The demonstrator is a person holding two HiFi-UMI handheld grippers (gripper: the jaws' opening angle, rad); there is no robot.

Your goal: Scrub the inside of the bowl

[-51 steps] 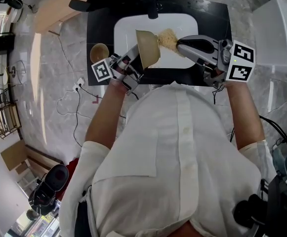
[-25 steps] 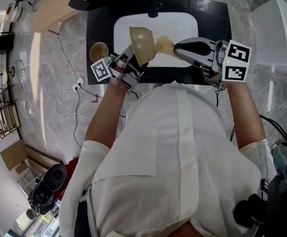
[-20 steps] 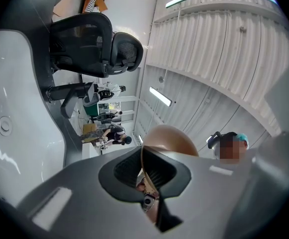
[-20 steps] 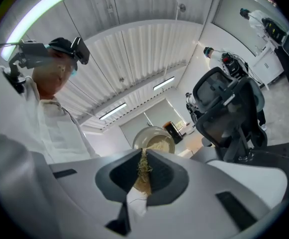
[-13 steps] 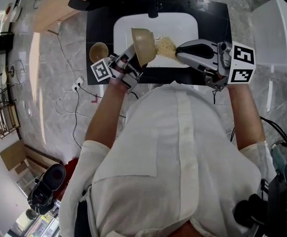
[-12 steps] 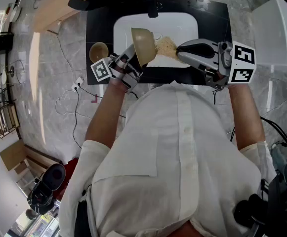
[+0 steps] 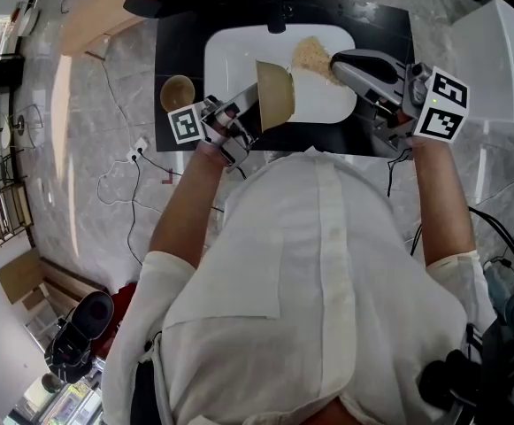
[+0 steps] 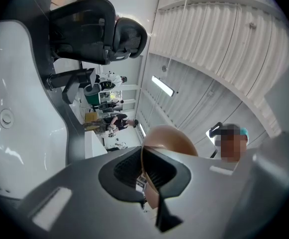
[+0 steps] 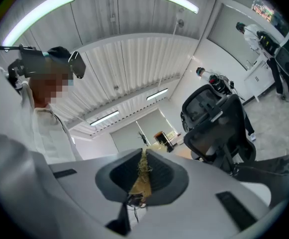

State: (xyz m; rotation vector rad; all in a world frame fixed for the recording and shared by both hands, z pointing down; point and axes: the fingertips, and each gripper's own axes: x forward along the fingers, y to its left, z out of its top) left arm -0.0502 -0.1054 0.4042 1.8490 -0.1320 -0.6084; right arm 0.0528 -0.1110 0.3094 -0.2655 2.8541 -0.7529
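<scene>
a small spare bowl (image 7: 178, 91) sits on the black counter (image 7: 172, 38), out of the way. the left gripper (image 7: 249, 106) has its jaws closed thin on the rim of the brown bowl (image 7: 276, 94), holding it on edge over the white sink (image 7: 230, 56), mouth seemingly turned right — likely so drips fall in and the inside faces the other tool. the fibrous scrubber (image 7: 310, 56) hangs near the rim without touching it, pinched tight in the right gripper (image 7: 338, 63).
</scene>
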